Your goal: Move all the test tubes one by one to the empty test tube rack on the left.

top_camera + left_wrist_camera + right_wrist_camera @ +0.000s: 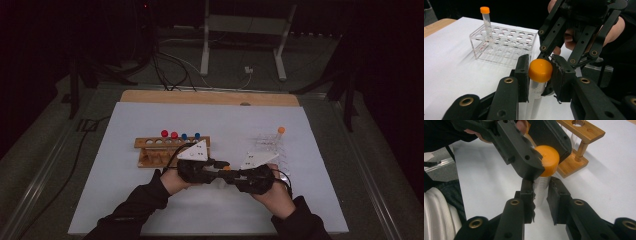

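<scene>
A clear tube with an orange cap (540, 70) is held between my two grippers above the white sheet, in front of the racks. My left gripper (540, 75) is shut on the cap, one pad on each side of it. My right gripper (541, 192) is shut on the ribbed tube body (541, 186) just below the cap (549, 162). In the high view the left gripper (222, 167) and right gripper (231, 175) meet tip to tip at the cap (226, 168). A hand holds each one.
A wooden rack (170, 150) with red and blue capped tubes stands behind the left gripper. A clear plastic rack (504, 42) to the right holds one orange-capped tube (485, 20). The white sheet (150, 200) covers the table.
</scene>
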The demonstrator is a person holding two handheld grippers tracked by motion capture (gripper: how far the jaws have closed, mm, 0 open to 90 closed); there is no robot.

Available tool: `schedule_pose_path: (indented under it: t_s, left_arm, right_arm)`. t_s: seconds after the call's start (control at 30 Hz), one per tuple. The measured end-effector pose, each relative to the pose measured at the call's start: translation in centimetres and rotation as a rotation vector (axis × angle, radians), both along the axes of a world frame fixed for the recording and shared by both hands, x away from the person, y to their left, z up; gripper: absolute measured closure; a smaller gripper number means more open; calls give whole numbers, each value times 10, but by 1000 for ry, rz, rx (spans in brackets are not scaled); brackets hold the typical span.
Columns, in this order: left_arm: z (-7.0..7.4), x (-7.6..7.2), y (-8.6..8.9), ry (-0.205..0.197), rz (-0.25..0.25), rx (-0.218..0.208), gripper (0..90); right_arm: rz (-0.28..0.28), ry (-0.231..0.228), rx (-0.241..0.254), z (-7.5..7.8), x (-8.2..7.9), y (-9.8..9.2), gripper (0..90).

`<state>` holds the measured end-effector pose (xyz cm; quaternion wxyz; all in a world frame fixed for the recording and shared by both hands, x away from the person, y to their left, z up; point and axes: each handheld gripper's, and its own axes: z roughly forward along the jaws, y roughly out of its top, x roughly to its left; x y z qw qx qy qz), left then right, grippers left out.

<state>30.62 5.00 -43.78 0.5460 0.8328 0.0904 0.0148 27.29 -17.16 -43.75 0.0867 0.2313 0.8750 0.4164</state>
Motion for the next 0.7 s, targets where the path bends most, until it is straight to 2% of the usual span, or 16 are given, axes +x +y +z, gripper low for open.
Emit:
schedule_pose_path:
  t_s: [0.33, 0.53, 0.7]
  left_arm:
    - [4, -2, 4, -23, 5, 1, 717]
    - [11, -1, 15, -33, 23, 0, 718]
    - [16, -1, 28, -43, 48, 10, 718]
  right_arm:
    - [-5, 11, 22, 1, -1, 0, 739]
    - [-22, 13, 30, 0, 0, -2, 678]
    - [-32, -2, 46, 3, 0, -4, 601]
